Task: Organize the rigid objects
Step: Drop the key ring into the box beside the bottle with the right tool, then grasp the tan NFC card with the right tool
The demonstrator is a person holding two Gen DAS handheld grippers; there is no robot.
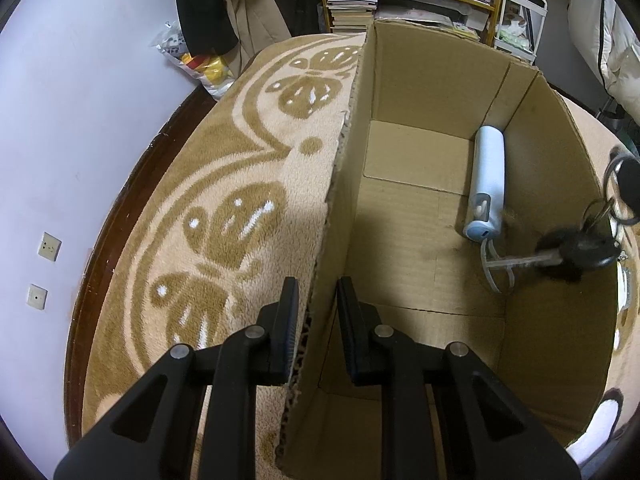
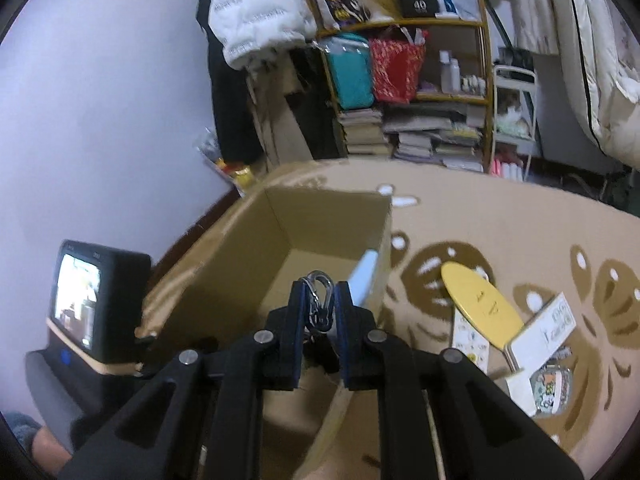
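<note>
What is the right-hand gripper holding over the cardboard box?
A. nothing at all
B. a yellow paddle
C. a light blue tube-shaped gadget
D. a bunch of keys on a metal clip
D: in the right wrist view the right gripper is shut on the silver clip of the keys, which the left wrist view shows dangling inside the cardboard box, next to the light blue gadget on its floor.

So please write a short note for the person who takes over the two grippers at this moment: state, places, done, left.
Left hand-held gripper: open, its fingers astride the cardboard box wall.
Right hand-held gripper: shut on the key bunch, held over the box; the keys hang inside it.
Done: light blue device lies in the box.
Left: release keys; yellow paddle, white carton and small packet remain on the rug.
</note>
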